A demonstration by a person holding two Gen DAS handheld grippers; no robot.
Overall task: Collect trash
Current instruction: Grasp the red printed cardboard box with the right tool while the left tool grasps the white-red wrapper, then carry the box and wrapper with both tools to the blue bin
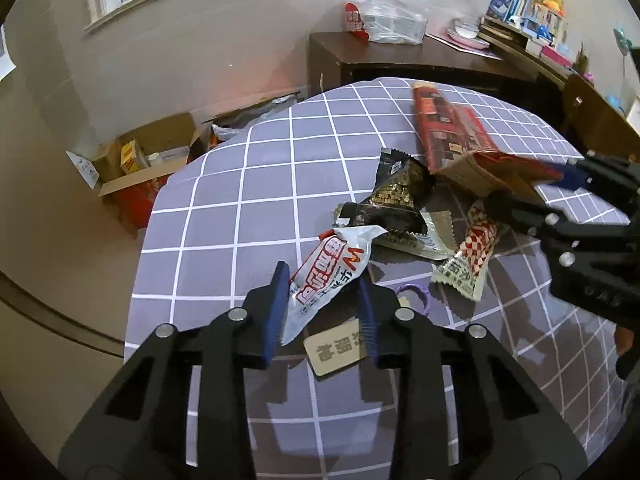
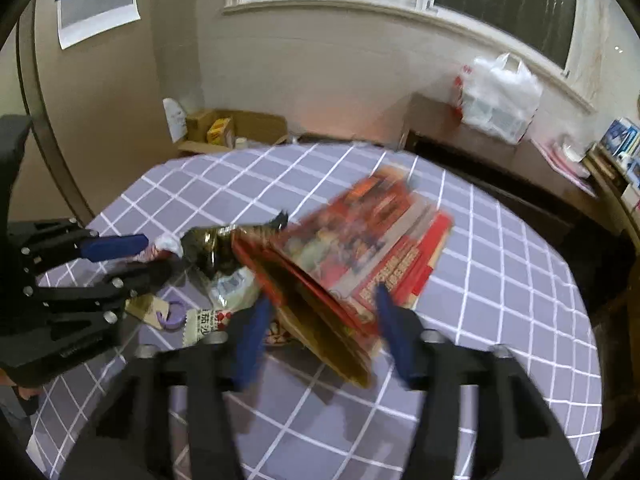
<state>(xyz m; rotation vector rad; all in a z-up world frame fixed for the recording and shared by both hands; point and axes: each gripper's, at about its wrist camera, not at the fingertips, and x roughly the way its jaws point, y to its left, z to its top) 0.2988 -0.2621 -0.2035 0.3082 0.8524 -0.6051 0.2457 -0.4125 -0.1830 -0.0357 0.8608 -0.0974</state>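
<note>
On the table: checked purple cloth, trash piled at the right of the left wrist view.
Blur: right wrist view is smeared, so the red box print is unreadable and its near end is mush.
Hidden: a tag and a purple ring sit half under the left gripper; a silver wrapper is mostly buried under the black wrapper.
Left gripper: fingers narrow, holding the white wrapper, which is lifted at the near end.
Right gripper: fingers wide either side of the box's near end; can't tell if they touch it.
Checkered wrapper: flat, just right of the pile.
Containers: cardboard box on the far floor with small cartons inside; plastic bag on the dark cabinet, contents hard to make out.
</note>
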